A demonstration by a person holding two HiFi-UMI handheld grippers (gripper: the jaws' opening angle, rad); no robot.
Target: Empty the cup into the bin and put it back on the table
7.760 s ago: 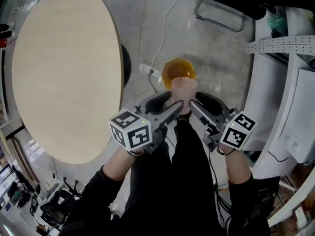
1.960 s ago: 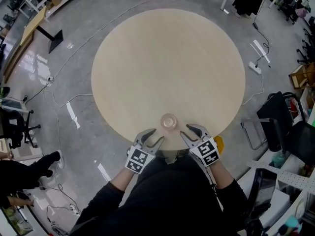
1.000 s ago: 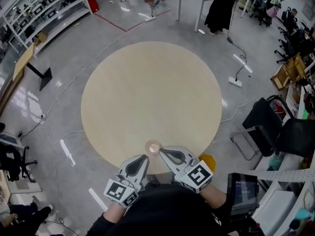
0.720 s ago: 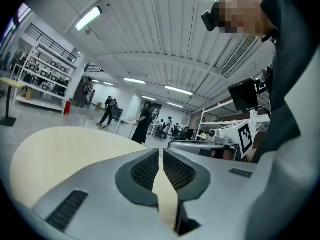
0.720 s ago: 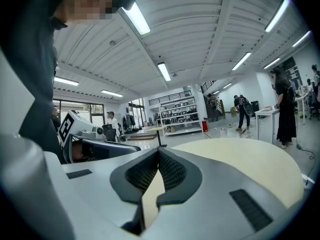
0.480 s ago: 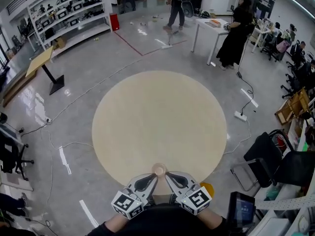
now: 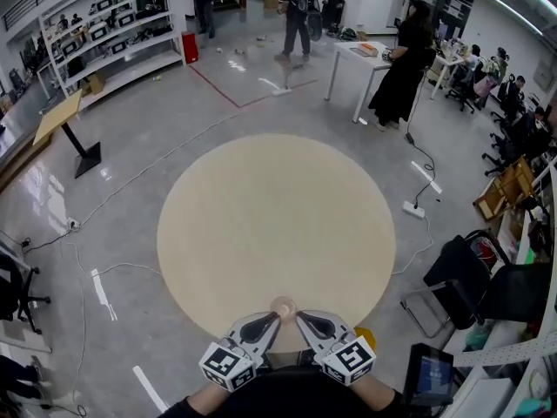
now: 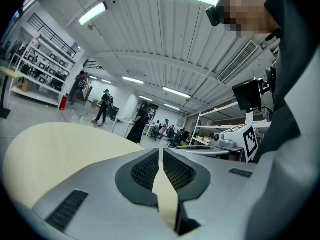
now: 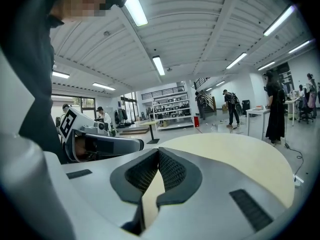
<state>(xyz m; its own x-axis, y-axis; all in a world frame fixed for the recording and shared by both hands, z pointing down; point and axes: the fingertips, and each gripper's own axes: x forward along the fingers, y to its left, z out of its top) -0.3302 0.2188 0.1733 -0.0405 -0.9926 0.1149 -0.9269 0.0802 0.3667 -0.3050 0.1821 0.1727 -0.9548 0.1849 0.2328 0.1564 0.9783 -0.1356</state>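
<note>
Small pale pinkish round cup [image 7: 283,306]: upright, mouth up, on round light wooden table [image 7: 278,225], right at near rim. Inside of cup too small to read for contents.

Left grey two-jaw gripper [image 7: 272,319] and right grey two-jaw gripper [image 7: 301,319]: both low at near table edge, tips angled inward toward each other. Cup just ahead of and between the two tips. Touching or just apart: cannot tell from head view.

Jaws fully together on both, as seen in own gripper views. Nothing pinched, only table surface beyond.

Key relation: cup on midline, forward of both tips, about equally near either hand. Long axis vertical, so any regrasp from the side, with jaws first spread to either side of cup wall.

Yellow-orange bin [image 7: 366,335]: only a corner showing below table rim, just right of right gripper. Right hand nearer for any tip-out.

Judged: cup set on table, held by neither hand; likely at or near end of task.

Risk of knocking cup off rim with a nudge from closed tips.
</note>
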